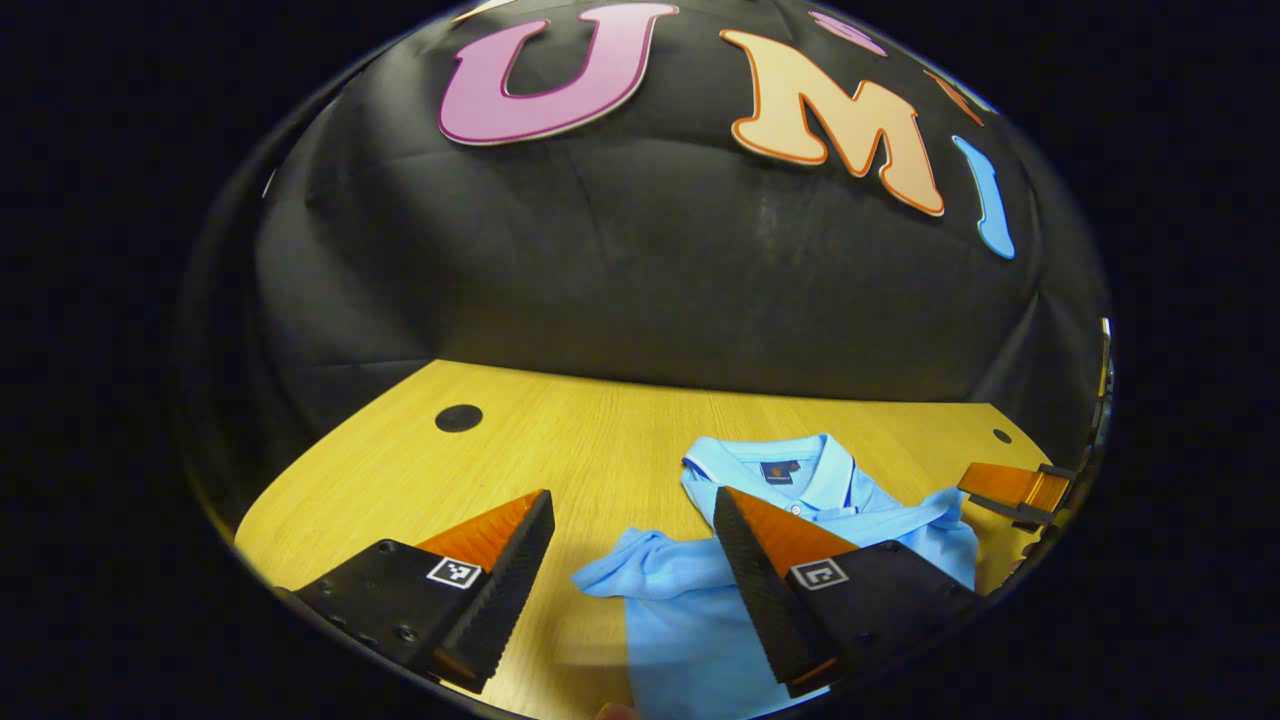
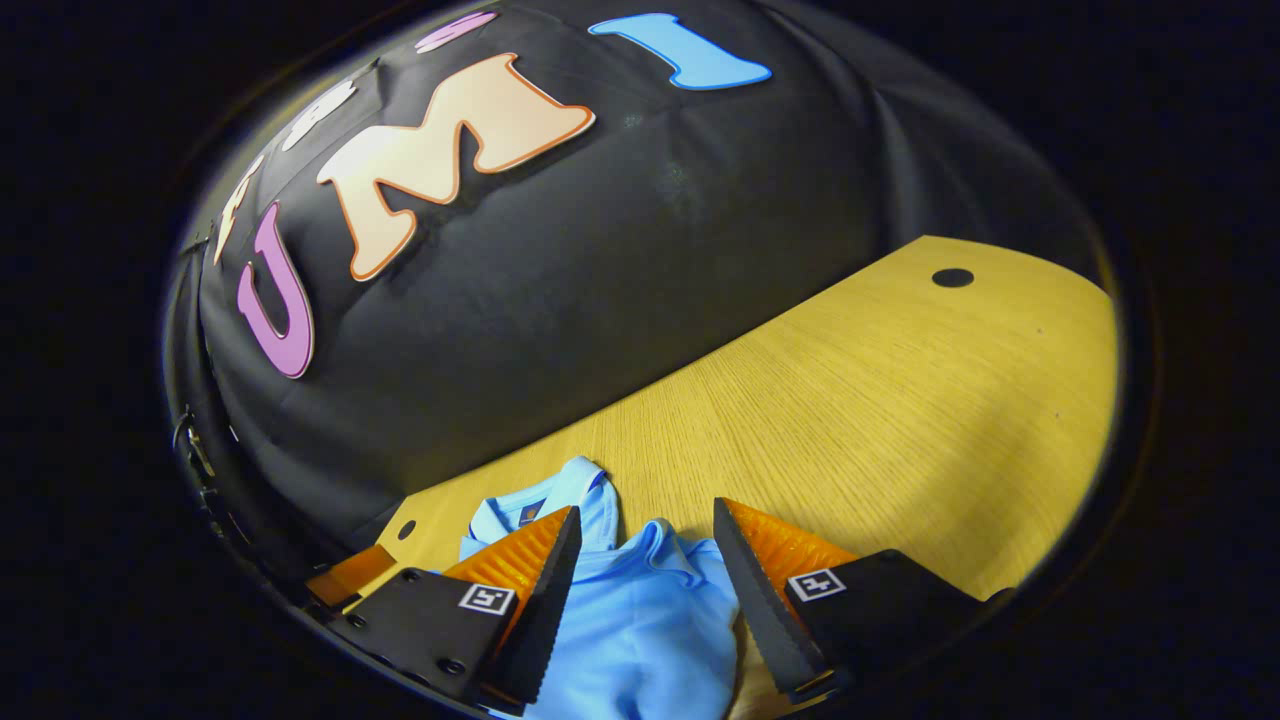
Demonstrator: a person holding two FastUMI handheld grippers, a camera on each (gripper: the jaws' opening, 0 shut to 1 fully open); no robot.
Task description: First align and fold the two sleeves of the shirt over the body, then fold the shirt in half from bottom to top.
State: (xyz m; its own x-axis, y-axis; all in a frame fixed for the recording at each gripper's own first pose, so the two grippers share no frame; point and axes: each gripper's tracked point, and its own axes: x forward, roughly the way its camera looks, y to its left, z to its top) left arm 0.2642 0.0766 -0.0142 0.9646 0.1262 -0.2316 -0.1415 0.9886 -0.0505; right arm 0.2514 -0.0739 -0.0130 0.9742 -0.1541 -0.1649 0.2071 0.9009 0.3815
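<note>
Blue shirt (image 1: 790,560) flat on table (image 1: 560,450), collar far side, your left sleeve (image 1: 640,565) bunched. Left hand-held gripper (image 1: 632,520) wide, empty, hovering over sleeve. Right hand-held gripper (image 2: 640,535) wide too, above other shoulder. Risk imo: pinch two layers, body drags along, fold goes crooked.

- Wooden table (image 1: 560,440): broad bare surface on the left of the left gripper view; passage unobstructed there.
- Light blue polo shirt (image 1: 700,640): lies flat, a low obstacle only.
- Booth wall (image 1: 620,280): closes off the table's far edge.
- The other gripper (image 1: 1015,490) stands just beside the shirt's far shoulder.
- In the right gripper view, the table (image 2: 900,400) lies open beyond the shirt (image 2: 640,620).
</note>
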